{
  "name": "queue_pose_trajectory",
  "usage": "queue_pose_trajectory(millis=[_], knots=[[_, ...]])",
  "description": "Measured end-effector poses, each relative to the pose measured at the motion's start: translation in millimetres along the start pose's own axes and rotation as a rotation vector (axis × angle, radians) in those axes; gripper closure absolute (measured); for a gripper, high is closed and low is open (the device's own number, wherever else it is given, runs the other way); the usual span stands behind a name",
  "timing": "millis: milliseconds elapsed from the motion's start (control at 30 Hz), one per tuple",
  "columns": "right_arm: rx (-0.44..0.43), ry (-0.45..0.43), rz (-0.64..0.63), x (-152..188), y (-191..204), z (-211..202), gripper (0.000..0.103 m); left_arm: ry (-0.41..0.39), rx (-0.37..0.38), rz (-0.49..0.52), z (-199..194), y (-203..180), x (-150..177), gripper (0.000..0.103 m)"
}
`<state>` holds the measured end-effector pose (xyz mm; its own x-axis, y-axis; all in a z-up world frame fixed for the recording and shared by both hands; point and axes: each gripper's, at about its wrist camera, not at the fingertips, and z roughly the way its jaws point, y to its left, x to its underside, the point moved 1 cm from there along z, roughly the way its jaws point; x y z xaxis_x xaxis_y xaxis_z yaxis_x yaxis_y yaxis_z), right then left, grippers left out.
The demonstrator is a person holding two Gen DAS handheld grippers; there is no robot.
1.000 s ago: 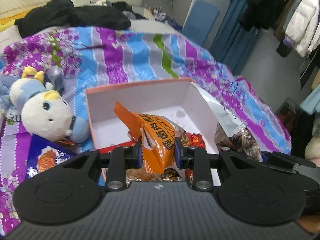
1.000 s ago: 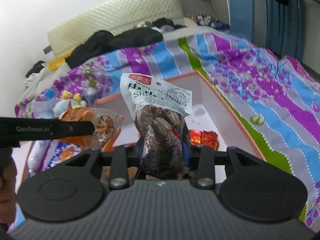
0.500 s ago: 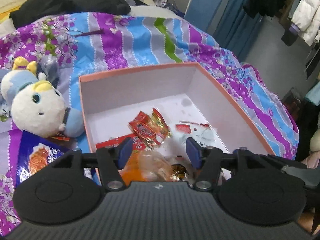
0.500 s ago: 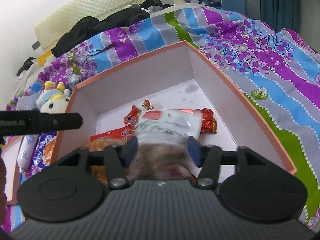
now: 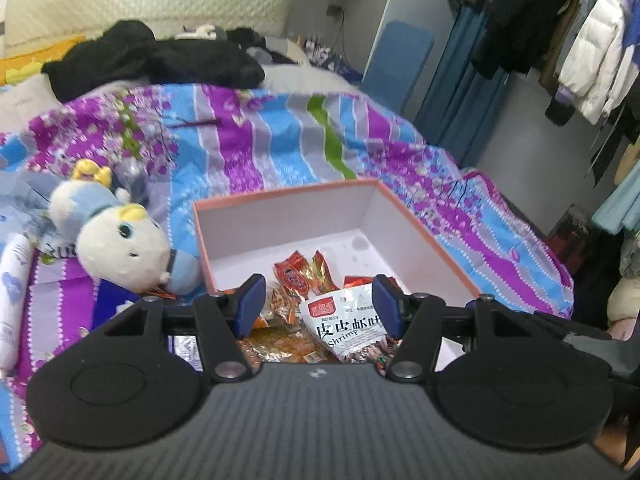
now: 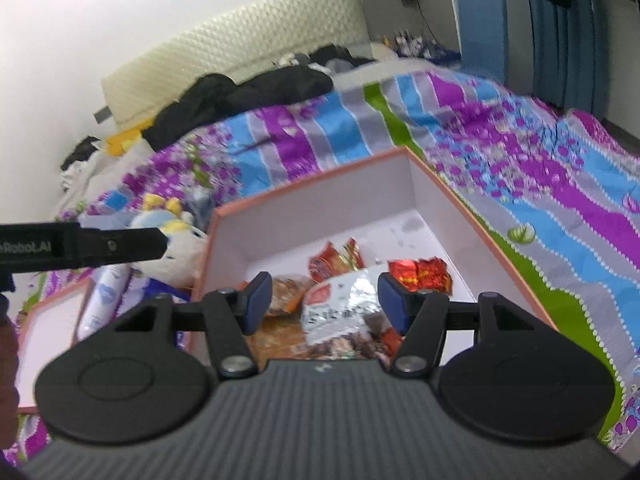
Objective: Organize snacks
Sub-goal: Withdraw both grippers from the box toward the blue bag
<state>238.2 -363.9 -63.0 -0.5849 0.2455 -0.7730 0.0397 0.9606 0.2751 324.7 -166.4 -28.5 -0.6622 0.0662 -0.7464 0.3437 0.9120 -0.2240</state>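
A pink-rimmed box [image 5: 280, 197] [image 6: 312, 179] with a white inside lies on the bed. In it lie a white shrimp snack bag [image 5: 347, 326] [image 6: 340, 306], an orange snack bag [image 5: 280, 345] [image 6: 289, 291] and small red packets [image 5: 297, 276] [image 6: 424, 274]. My left gripper [image 5: 318, 305] hangs open above the box's near end, with nothing between its blue pads. My right gripper [image 6: 320, 300] is open too, above the shrimp bag and apart from it. In the right wrist view, one black finger of the left gripper [image 6: 100, 245] reaches in from the left.
A white and blue plush toy [image 5: 120, 244] [image 6: 176, 232] lies left of the box, with a white tube [image 5: 12, 292] and a blue packet [image 5: 116, 300] nearby. A box lid [image 6: 44, 328] sits further left. Dark clothes [image 5: 160, 56] are piled near the headboard. Clothes hang at right.
Both grippers opened and let go of their bags: the orange bag and the shrimp bag now lie in the box. Both grippers have since lifted and drawn back from it.
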Motion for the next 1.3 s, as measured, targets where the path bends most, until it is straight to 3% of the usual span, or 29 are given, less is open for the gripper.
queue_pose_trajectory(millis=[400,733,1000,1300], knots=[[-0.064,-0.114,-0.054,-1,51,-74,0.042,-0.128,-0.022,-0.01,-120,6,16,0.039],[-0.125,-0.152,-0.108,15,91,-111,0.042,-0.19,-0.066,-0.066,-197,29,47,0.039],[-0.188,-0.129,-0.175,46,120,-123,0.042,-0.218,-0.125,-0.141,-225,53,88,0.039],[-0.246,-0.105,-0.208,84,141,-124,0.042,-0.147,-0.123,-0.213,-225,77,135,0.039]])
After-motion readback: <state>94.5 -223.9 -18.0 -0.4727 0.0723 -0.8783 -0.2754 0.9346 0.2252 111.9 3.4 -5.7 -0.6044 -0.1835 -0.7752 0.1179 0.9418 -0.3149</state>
